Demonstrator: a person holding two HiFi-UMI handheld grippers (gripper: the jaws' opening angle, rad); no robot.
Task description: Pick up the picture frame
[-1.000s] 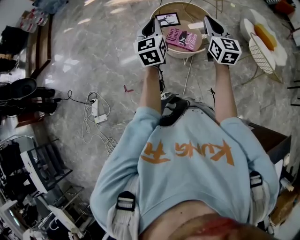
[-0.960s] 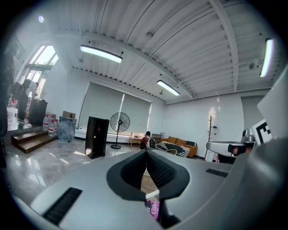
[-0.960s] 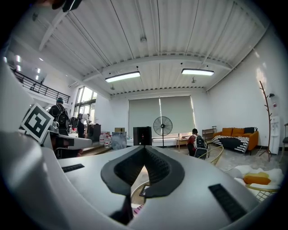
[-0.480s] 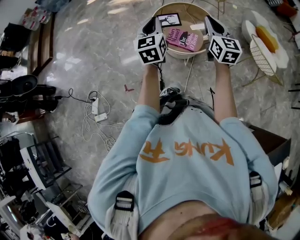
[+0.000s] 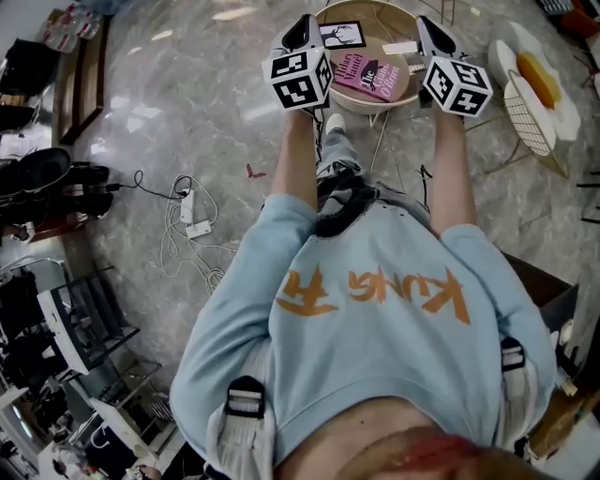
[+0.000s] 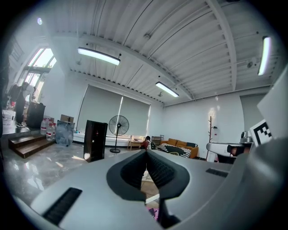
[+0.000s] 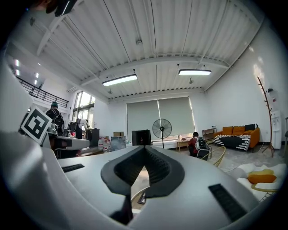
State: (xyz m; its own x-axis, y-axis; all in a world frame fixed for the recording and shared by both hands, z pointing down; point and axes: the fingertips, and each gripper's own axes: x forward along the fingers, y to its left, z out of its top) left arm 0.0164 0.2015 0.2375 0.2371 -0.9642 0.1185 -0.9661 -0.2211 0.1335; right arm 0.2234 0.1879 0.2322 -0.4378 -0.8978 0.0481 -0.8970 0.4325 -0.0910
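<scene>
Both arms have carried forward since a second ago, so my left claw [image 5: 306,28] and right claw [image 5: 427,30] now flank the round table [image 5: 380,23], each shut tight and empty. Between them, the picture frame [image 5: 342,35] lies flat on the table beside a pink book [image 5: 367,77]. Around me are a marble floor [image 5: 187,103], loose cables [image 5: 183,220] and a big open room.

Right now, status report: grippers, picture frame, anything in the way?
Left gripper and right gripper shut, empty. Picture frame flat on round table, not held. Pink book beside it, not covering.
</scene>
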